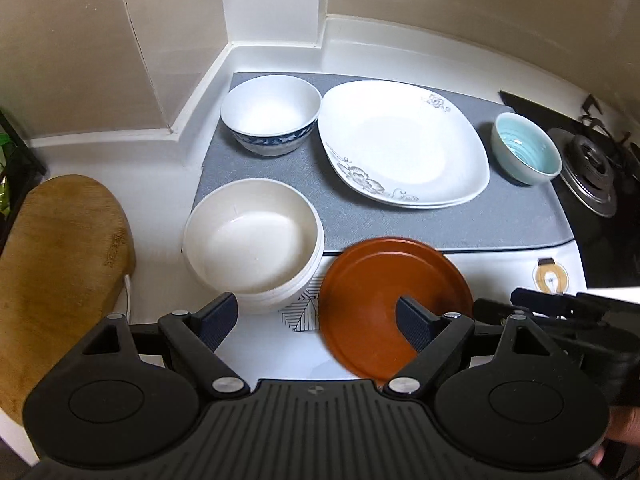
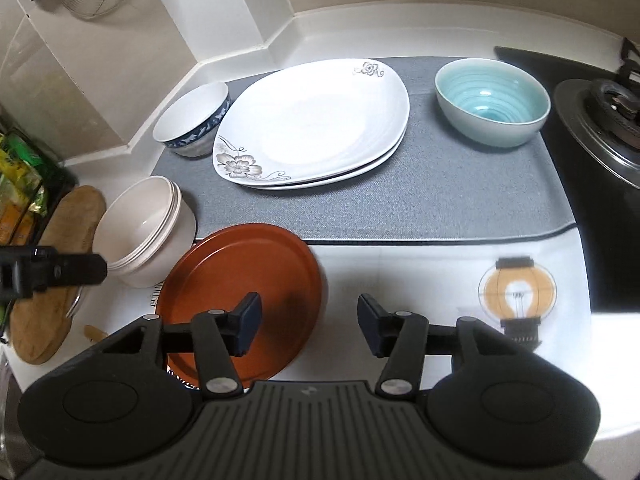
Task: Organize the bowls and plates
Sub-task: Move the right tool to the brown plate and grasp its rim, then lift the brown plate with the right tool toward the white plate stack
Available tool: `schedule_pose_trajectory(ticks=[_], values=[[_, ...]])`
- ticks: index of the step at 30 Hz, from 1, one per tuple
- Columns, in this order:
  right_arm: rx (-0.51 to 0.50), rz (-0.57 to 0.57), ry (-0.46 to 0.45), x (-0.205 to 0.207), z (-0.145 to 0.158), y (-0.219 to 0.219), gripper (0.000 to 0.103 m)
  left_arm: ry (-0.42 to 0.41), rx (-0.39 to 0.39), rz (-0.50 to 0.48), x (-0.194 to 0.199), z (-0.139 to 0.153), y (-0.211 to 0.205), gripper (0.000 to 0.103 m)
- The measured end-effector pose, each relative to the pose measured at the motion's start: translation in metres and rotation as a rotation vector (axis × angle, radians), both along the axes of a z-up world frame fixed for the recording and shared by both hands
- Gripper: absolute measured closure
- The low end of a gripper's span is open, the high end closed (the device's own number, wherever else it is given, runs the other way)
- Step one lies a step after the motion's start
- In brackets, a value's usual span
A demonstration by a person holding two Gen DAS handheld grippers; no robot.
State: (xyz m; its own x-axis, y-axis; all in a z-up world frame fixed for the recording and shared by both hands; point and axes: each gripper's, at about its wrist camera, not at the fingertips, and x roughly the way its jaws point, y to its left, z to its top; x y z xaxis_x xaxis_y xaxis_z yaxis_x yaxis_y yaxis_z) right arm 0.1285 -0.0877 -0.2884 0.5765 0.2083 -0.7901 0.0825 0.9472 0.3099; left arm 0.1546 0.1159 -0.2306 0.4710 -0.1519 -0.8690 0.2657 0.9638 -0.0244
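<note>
Left tongs [image 1: 316, 316]: pitched steeply downward, jaws spread wide, nothing between the pads. Right tongs [image 2: 308, 322]: also angled down, jaws parted about halfway, nothing gripped. A hand [image 1: 618, 428] shows at the left view's lower right edge.

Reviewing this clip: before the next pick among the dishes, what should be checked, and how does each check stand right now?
1. Left gripper open, empty: ok.
2. Right gripper open, empty: ok.
3. Brown plate flat on the counter, released: ok.
4. White bowls nested, upright: ok.
5. Square plates stacked on the grey mat: ok.
6. Teal bowl and blue-patterned bowl grouped with other bowls: not ok.
</note>
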Motion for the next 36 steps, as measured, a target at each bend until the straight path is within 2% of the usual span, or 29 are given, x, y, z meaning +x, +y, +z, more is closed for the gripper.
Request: schedule_pose_trajectory(ticks=[5, 10, 13, 15, 19, 21, 23, 25, 28, 31, 34, 36], values=[[-0.072, -0.023, 0.017, -0.007, -0.012, 0.018, 0.044, 0.061, -0.14, -0.086, -0.008, -0.027, 0.017, 0.016], [-0.093, -0.001, 0.024, -0.008, -0.021, 0.029, 0.045, 0.105, -0.213, -0.068, -0.012, -0.05, 0.034, 0.02], [-0.084, -0.025, 0.042, -0.002, -0.031, 0.029, 0.046, 0.107, -0.2, -0.081, -0.01, -0.06, 0.036, 0.03], [-0.084, -0.025, 0.051, 0.001, -0.037, 0.029, 0.052, 0.109, -0.183, -0.086, -0.006, -0.064, 0.033, 0.038], [-0.138, 0.012, 0.032, 0.001, -0.038, 0.028, 0.086, 0.12, -0.186, -0.082, 0.004, -0.071, 0.021, 0.046], [-0.143, 0.01, 0.029, 0.001, -0.039, 0.021, 0.088, 0.124, -0.162, -0.084, 0.01, -0.076, 0.012, 0.058], [-0.148, 0.003, 0.028, -0.001, -0.039, 0.01, 0.09, 0.143, -0.168, -0.088, 0.014, -0.081, 0.004, 0.062], [-0.144, -0.024, 0.033, -0.003, -0.038, -0.004, 0.091, 0.175, -0.21, -0.09, 0.019, -0.085, -0.002, 0.062], [-0.151, -0.056, 0.03, -0.008, -0.038, -0.022, 0.092, 0.186, -0.178, -0.118, 0.025, -0.091, -0.02, 0.062], [-0.153, -0.09, 0.032, -0.014, -0.037, -0.036, 0.09, 0.199, -0.195, -0.143, 0.031, -0.094, -0.036, 0.063], [-0.134, -0.13, 0.038, -0.017, -0.034, -0.044, 0.087, 0.221, -0.207, -0.167, 0.038, -0.103, -0.049, 0.08], [-0.134, -0.146, 0.021, -0.02, -0.028, -0.046, 0.081, 0.233, -0.217, -0.172, 0.039, -0.107, -0.055, 0.093]])
